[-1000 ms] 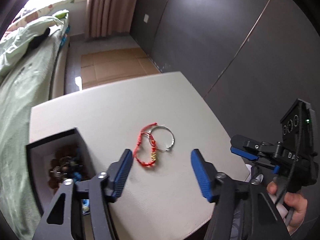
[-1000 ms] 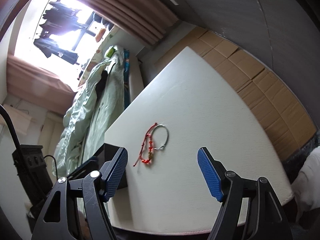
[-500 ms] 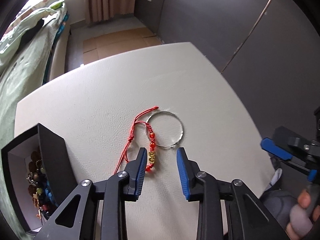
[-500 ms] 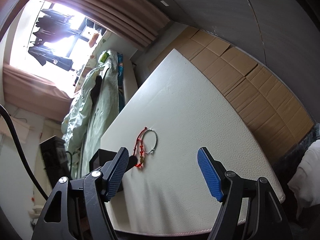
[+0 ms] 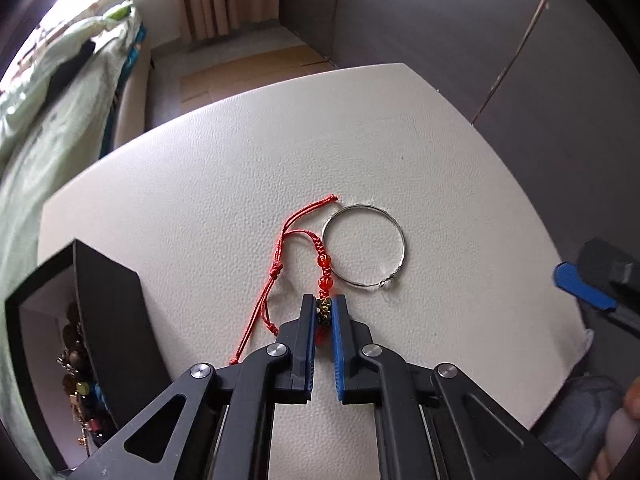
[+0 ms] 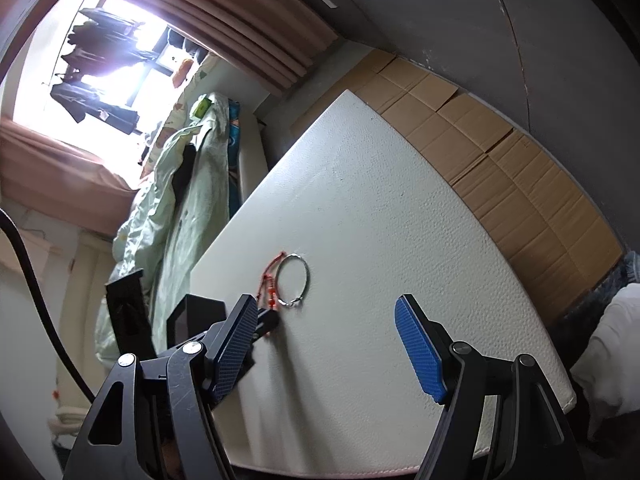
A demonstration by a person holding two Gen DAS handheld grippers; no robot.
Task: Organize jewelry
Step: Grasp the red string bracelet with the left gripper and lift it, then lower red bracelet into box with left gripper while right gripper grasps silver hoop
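Compared with a second ago, left claw (image 5: 323, 312) lowered to the tabletop (image 5: 400, 152) and just closing, now clenched on the gold bead of the red cord bracelet (image 5: 298, 258) near the tabletop's middle, beside the silver bangle (image 5: 402, 240); right claw (image 6: 326, 346) unchanged, spread wide and empty.

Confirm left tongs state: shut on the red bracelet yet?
Shut on it: left tongs pinch the red bracelet at its gold charm; the cord lies on the table.
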